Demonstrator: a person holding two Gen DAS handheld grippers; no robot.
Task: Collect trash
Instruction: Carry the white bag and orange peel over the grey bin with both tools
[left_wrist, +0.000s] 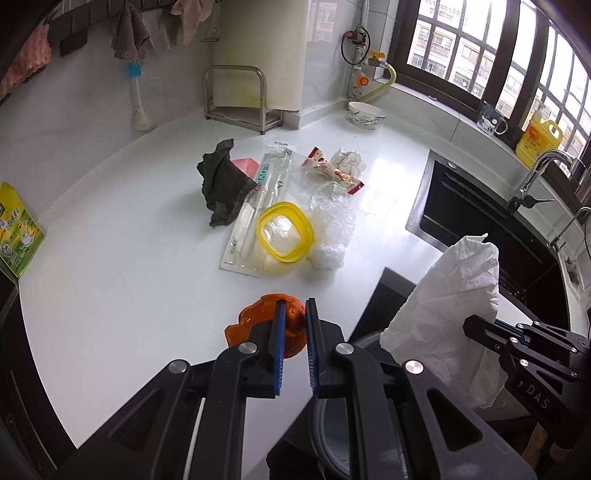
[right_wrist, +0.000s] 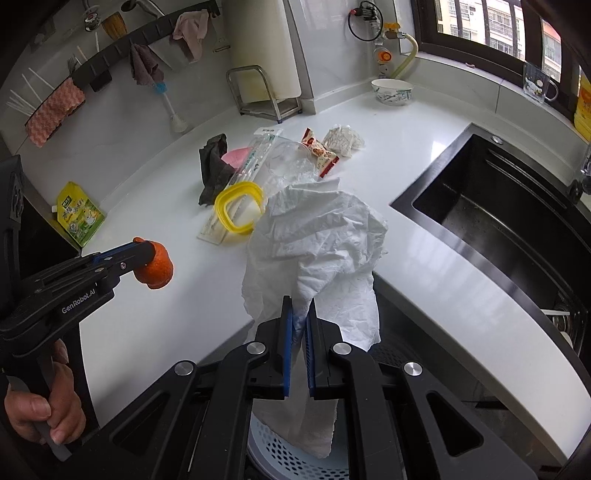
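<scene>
My left gripper (left_wrist: 295, 306) is shut on an orange peel (left_wrist: 258, 325) and holds it above the near edge of the white counter (left_wrist: 129, 258); it also shows in the right wrist view (right_wrist: 147, 254) with the orange peel (right_wrist: 157, 271). My right gripper (right_wrist: 299, 306) is shut on a crumpled white paper towel (right_wrist: 317, 236), which hangs down over a pale blue perforated bin (right_wrist: 288, 458) below the counter edge. The paper towel also shows in the left wrist view (left_wrist: 454, 295). More trash lies mid-counter: a red snack wrapper (left_wrist: 332, 171), clear plastic film (left_wrist: 332, 229) and a long clear package (left_wrist: 258, 206).
A yellow-rimmed lid (left_wrist: 284, 232), a dark grey cloth (left_wrist: 221, 184) and a pink item (left_wrist: 245, 164) lie among the trash. A black sink (right_wrist: 498, 214) is to the right. A bowl (left_wrist: 365, 114), a metal rack (left_wrist: 236, 99) and a green packet (left_wrist: 16, 236) stand around the counter.
</scene>
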